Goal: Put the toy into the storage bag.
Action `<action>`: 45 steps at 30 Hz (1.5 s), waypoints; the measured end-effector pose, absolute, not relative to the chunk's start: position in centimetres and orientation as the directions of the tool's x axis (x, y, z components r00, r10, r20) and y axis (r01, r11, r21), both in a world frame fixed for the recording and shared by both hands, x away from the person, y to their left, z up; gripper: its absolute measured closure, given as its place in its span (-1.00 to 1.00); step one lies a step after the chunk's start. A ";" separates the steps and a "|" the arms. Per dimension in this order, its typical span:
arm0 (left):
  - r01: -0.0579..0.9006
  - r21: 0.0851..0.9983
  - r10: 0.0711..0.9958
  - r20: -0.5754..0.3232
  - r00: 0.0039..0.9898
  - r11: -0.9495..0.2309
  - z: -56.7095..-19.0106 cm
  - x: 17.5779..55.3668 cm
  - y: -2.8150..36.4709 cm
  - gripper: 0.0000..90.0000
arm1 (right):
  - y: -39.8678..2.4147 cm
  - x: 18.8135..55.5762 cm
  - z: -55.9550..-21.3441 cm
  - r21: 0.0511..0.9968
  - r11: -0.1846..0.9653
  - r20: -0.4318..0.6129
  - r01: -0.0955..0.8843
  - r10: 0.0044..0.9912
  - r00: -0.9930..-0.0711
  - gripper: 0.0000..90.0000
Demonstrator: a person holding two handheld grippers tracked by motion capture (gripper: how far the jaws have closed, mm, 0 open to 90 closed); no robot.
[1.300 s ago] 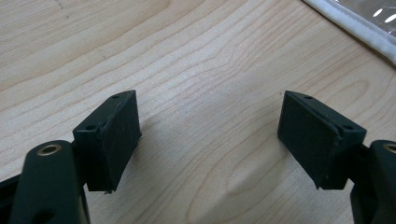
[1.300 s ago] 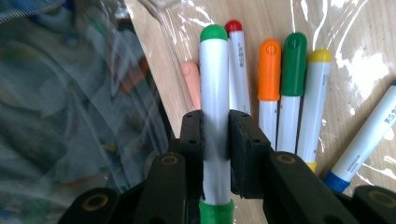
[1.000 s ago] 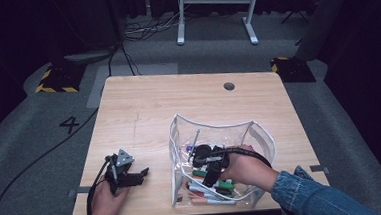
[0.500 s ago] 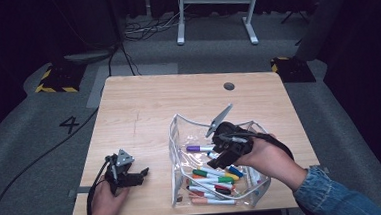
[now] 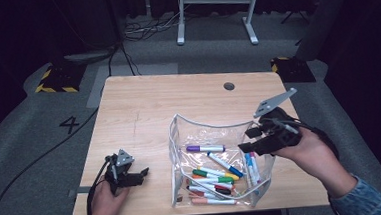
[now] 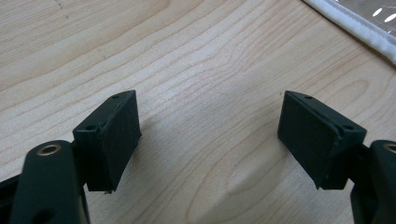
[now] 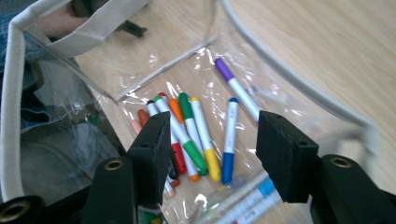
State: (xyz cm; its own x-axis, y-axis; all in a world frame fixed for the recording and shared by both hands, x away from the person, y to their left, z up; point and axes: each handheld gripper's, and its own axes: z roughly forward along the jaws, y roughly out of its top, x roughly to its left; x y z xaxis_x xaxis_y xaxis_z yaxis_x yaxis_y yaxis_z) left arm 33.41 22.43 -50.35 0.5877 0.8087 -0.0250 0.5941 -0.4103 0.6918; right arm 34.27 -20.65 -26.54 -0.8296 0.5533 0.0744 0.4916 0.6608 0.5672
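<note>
Over the pouch's right rim: R gripper up & clear, jaws released, nothing between them.

High view: right gripper (image 5: 246,146) hangs above the right edge of the clear pouch (image 5: 180,138), which lies on the surface (image 5: 143,105) w/ markers (image 5: 215,178) inside; purple marker (image 5: 205,148) lies crosswise, nearest the far wall. Left gripper (image 5: 141,173) rests well apart at the near left, so R hand is the nearer one. Vs a sec ago, R gripper has come up out of the pouch and off to the right; L unchanged.
Left gripper view: jaws spread wide over bare wood, pouch rim (image 6: 348,23) at top corner.
Right gripper view: jaws parted, empty; markers (image 7: 196,135) lie below & ahead, long axes mostly running away from the jaws.
</note>
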 end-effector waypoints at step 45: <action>0.600 0.691 0.816 -0.025 0.577 -0.403 -50.3 33.5 22.3 -0.53 | -29.2 38.1 -45.3 0.497 0.453 0.191 0.740 0.775 -0.603 0.08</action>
